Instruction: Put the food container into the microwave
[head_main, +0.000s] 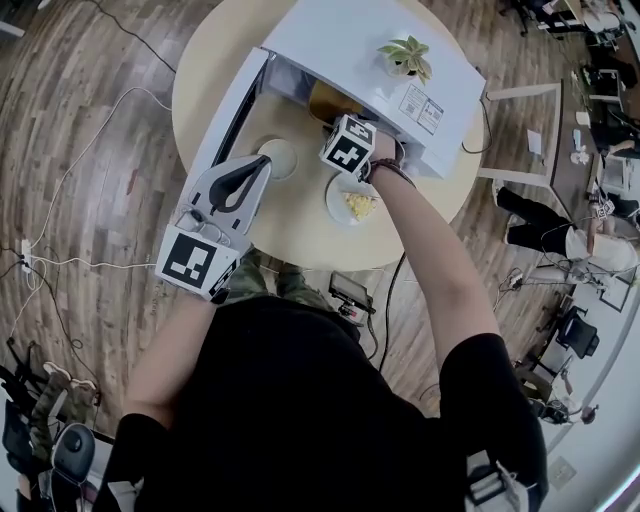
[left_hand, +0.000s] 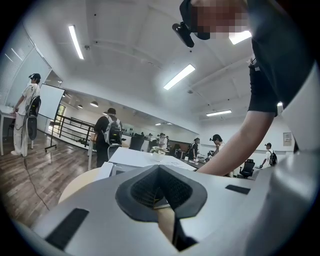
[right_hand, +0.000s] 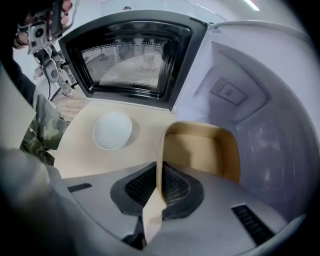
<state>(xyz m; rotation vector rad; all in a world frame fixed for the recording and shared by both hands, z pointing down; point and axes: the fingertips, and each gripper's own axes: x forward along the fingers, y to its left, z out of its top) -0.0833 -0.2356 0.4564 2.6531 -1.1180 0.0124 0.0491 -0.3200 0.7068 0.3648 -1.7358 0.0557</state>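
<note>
A tan cardboard food container (right_hand: 200, 150) sits inside the open white microwave (head_main: 370, 50), whose door (right_hand: 132, 55) swings out to the left. My right gripper (right_hand: 159, 186) is shut on the container's near left wall, at the mouth of the cavity. From the head view the right gripper (head_main: 340, 124) reaches into the opening, and only the container's tan edge (head_main: 325, 100) shows. My left gripper (head_main: 262, 165) hovers over the table's left side, apart from the microwave. Its jaws are shut and hold nothing. In its own view the left gripper (left_hand: 160, 192) points at the microwave's top (left_hand: 145, 157).
A round white lid or dish (head_main: 278, 157) lies on the round beige table (head_main: 300, 235) in front of the door. A plate with yellow food (head_main: 352, 200) is under my right forearm. A small potted plant (head_main: 407, 57) stands on the microwave. Cables cross the wooden floor.
</note>
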